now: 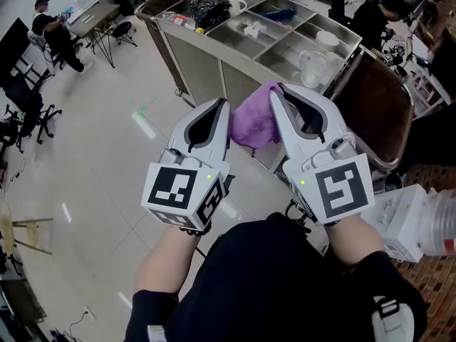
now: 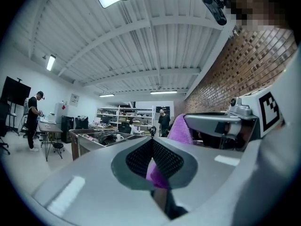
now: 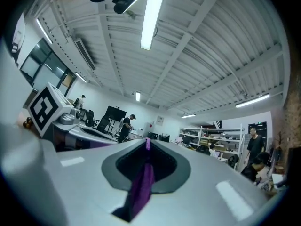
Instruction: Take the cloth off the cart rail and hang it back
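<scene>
L gripper (image 1: 223, 105) & R gripper (image 1: 279, 91) side by side, jaws of each clamping purple cloth (image 1: 255, 123), cloth hanging in air betw. them, near side of steel cart (image 1: 203, 63)

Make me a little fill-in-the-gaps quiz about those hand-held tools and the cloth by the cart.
The cloth is ____ in colour. It is gripped by ____ tools at once: the left tool and the right tool. The wall beside the person is built of ____.
Missing words: purple; two; brick.
</scene>
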Action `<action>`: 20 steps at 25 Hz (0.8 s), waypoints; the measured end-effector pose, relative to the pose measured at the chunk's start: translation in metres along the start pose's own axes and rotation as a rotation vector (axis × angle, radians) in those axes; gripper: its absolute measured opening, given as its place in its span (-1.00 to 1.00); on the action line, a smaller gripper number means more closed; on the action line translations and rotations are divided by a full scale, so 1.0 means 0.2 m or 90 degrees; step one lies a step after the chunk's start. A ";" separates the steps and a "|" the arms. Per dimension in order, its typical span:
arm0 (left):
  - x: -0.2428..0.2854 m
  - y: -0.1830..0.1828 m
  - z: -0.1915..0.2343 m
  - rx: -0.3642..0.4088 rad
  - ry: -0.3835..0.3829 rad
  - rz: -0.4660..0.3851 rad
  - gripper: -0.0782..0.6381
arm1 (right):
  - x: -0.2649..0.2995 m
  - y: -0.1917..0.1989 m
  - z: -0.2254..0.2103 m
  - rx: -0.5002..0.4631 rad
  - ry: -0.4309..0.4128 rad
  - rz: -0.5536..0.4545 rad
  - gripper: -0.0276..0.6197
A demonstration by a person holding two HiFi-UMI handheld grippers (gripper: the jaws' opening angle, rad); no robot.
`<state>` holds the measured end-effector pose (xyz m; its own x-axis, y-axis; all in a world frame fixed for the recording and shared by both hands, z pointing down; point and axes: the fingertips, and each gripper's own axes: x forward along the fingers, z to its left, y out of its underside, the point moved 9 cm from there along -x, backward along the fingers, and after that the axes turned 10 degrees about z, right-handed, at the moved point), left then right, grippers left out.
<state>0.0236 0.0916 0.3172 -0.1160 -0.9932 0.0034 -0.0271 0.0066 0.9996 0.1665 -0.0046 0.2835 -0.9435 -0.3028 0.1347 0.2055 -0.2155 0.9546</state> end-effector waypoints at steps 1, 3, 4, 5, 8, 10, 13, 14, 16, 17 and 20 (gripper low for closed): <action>-0.03 0.00 0.02 -0.001 -0.008 0.000 -0.79 | 0.02 -0.02 0.03 -0.002 -0.009 -0.002 -0.84; -0.10 0.00 0.06 -0.005 -0.021 -0.001 -0.79 | 0.05 -0.06 0.09 -0.006 -0.024 -0.006 -0.84; -0.11 0.02 0.08 -0.007 -0.029 -0.002 -0.79 | 0.07 -0.05 0.11 -0.009 -0.032 -0.008 -0.84; -0.11 0.05 0.10 -0.008 -0.038 -0.002 -0.79 | 0.11 -0.04 0.13 -0.011 -0.041 -0.010 -0.84; -0.10 0.13 0.19 -0.011 -0.061 -0.002 -0.79 | 0.23 0.01 0.15 -0.015 -0.064 -0.013 -0.84; -0.09 0.14 0.25 -0.012 -0.075 0.000 -0.79 | 0.31 0.01 0.16 -0.016 -0.079 -0.031 -0.84; -0.03 0.18 0.36 -0.008 -0.095 0.007 -0.79 | 0.47 0.03 0.15 -0.016 -0.100 -0.057 -0.84; -0.01 0.20 0.39 -0.007 -0.100 0.009 -0.79 | 0.51 0.04 0.15 -0.013 -0.106 -0.040 -0.84; 0.04 0.22 0.47 -0.006 -0.110 0.014 -0.79 | 0.61 0.06 0.14 -0.009 -0.116 -0.026 -0.84; 0.07 0.22 0.50 -0.006 -0.115 0.016 -0.79 | 0.66 0.06 0.13 -0.007 -0.120 -0.027 -0.84; 0.14 0.23 0.61 -0.004 -0.129 0.025 -0.79 | 0.81 0.05 0.10 0.000 -0.138 -0.032 -0.84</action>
<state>-0.1029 0.0779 0.3591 -0.3144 -0.9485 0.0380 -0.0127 0.0443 0.9989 0.0111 -0.0373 0.3208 -0.9864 -0.0854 0.1401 0.1561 -0.2252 0.9617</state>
